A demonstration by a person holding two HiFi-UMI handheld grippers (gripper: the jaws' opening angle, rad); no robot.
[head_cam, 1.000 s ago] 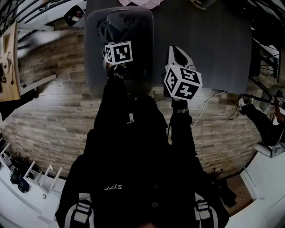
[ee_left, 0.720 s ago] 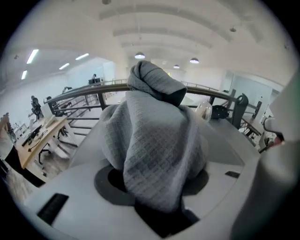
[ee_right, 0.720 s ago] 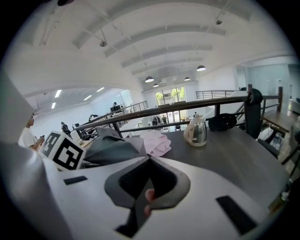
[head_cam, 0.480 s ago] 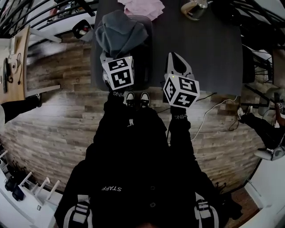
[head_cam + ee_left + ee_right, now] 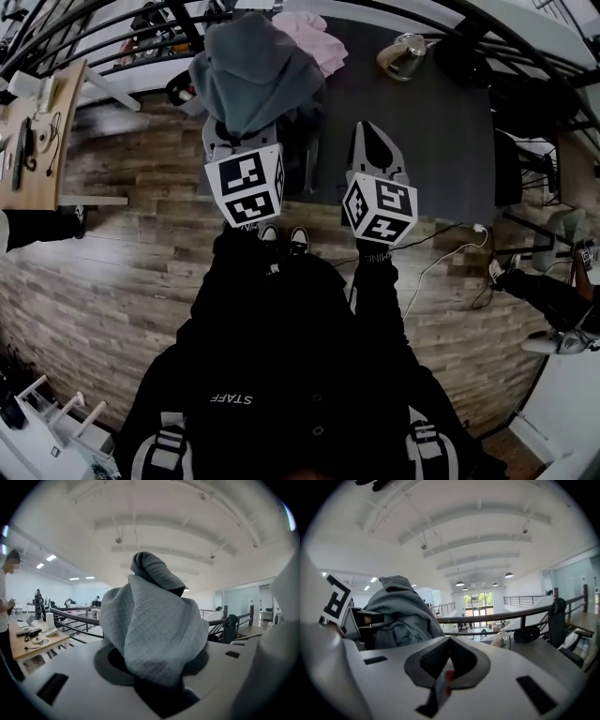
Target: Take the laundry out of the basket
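Note:
A grey garment [image 5: 253, 70] hangs bunched from my left gripper [image 5: 242, 133], held up over the dark basket [image 5: 306, 150] at the table's near left edge. In the left gripper view the grey cloth [image 5: 150, 625] fills the space between the jaws, and my left gripper [image 5: 157, 679] is shut on it. To its right, my right gripper [image 5: 369, 129] hovers over the dark table [image 5: 431, 122] with its jaws shut and nothing in them. From the right gripper view, the right gripper [image 5: 449, 644] points past the lifted garment [image 5: 398, 616].
A pink garment [image 5: 314, 33] lies on the table behind the basket. A glass jar [image 5: 403, 54] stands at the table's far side, and also shows as the jar [image 5: 502, 640]. Railings run beyond the table. A white cable [image 5: 441, 253] trails on the wooden floor at the right.
My left gripper has come up out of the basket with the grey garment, which now hangs above it. The right gripper has stayed shut beside it.

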